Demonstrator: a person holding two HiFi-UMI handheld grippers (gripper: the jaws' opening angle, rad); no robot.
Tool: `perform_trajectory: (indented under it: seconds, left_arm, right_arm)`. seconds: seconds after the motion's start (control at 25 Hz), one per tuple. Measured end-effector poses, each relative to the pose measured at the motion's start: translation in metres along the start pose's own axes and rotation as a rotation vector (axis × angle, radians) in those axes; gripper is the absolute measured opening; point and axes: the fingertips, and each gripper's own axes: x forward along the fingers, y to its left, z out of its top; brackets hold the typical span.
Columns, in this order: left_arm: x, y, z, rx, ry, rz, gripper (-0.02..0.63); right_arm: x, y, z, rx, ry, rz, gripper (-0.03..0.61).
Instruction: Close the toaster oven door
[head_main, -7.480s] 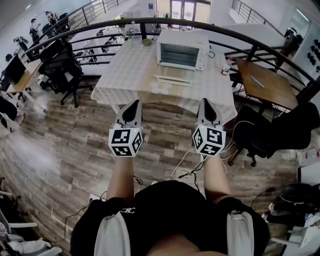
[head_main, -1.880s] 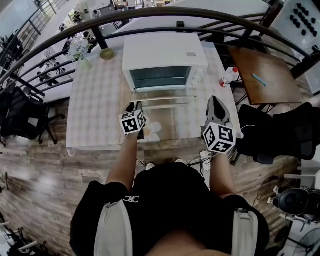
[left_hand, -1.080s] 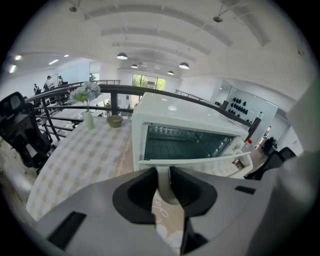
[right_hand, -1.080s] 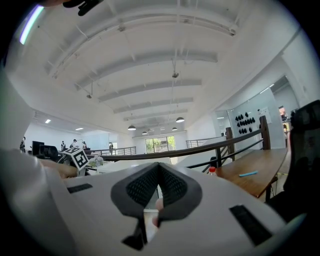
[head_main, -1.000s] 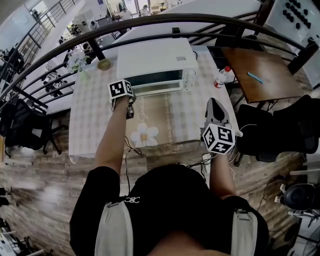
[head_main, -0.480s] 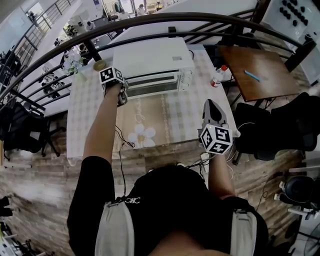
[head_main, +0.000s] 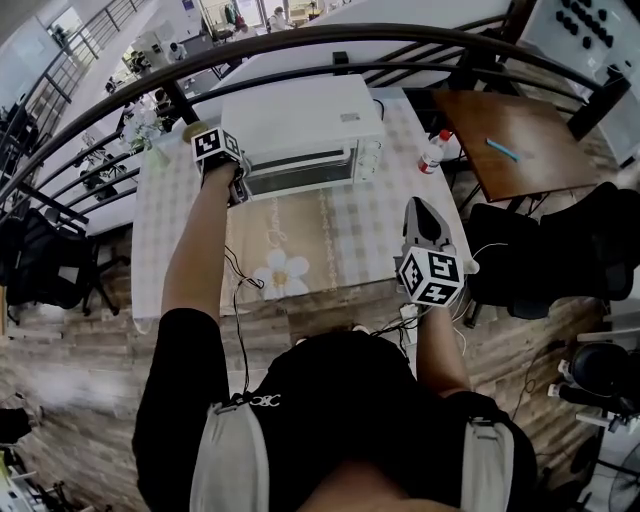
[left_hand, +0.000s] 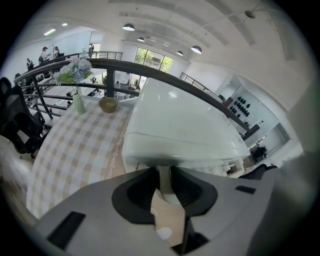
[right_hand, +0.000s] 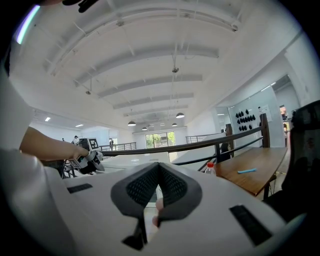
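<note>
The white toaster oven (head_main: 298, 118) stands at the far side of the checked table (head_main: 345, 240). Its glass door (head_main: 300, 173) is up against the oven front. My left gripper (head_main: 238, 188) is at the door's upper left end, pointing steeply down. In the left gripper view, the left gripper (left_hand: 165, 176) is shut on the white door handle (left_hand: 164, 181), with the oven body (left_hand: 180, 131) just beyond. My right gripper (head_main: 418, 210) hovers level over the table's near right corner, well short of the oven. In its own view the right gripper (right_hand: 159, 169) is shut with nothing in it.
A red-capped plastic bottle (head_main: 432, 152) stands right of the oven. A small bowl (head_main: 190, 128) and a flower vase (head_main: 142, 122) sit at the far left. A dark railing (head_main: 330, 38) runs behind the table. A wooden table (head_main: 515, 150) and black chair (head_main: 560, 250) are at the right.
My left gripper has moved away from me to the oven's upper front, and the door has swung up against the oven. The right gripper has stayed in place.
</note>
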Motion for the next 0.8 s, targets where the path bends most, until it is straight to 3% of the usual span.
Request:
perform_trajectory:
  seconds: [0.24,0.44,0.6,0.72,0.8]
  left_arm:
    - [-0.003,-0.002,-0.004,0.085,0.031,0.055,0.115]
    - [-0.033,-0.012,0.013,0.161,-0.017,0.062,0.164]
    - [-0.069,-0.034,0.022,0.261,-0.173,0.060,0.152]
    - [-0.108,-0.059,0.023,0.304,-0.369,0.007,0.063]
    - [-0.136,-0.072,0.018,0.334,-0.517,0.005,0.040]
  right_arm:
    - [-0.003,0.001,-0.001,0.003,0.001,0.014,-0.006]
    - [-0.007,0.004,0.000,0.007,-0.004,0.025,-0.006]
    - [-0.009,0.012,-0.002,0.008,-0.005,0.052,-0.006]
    - [-0.008,0.024,0.006,0.002,-0.025,0.086,-0.006]
    - [-0.006,0.030,0.014,-0.003,-0.044,0.105,-0.006]
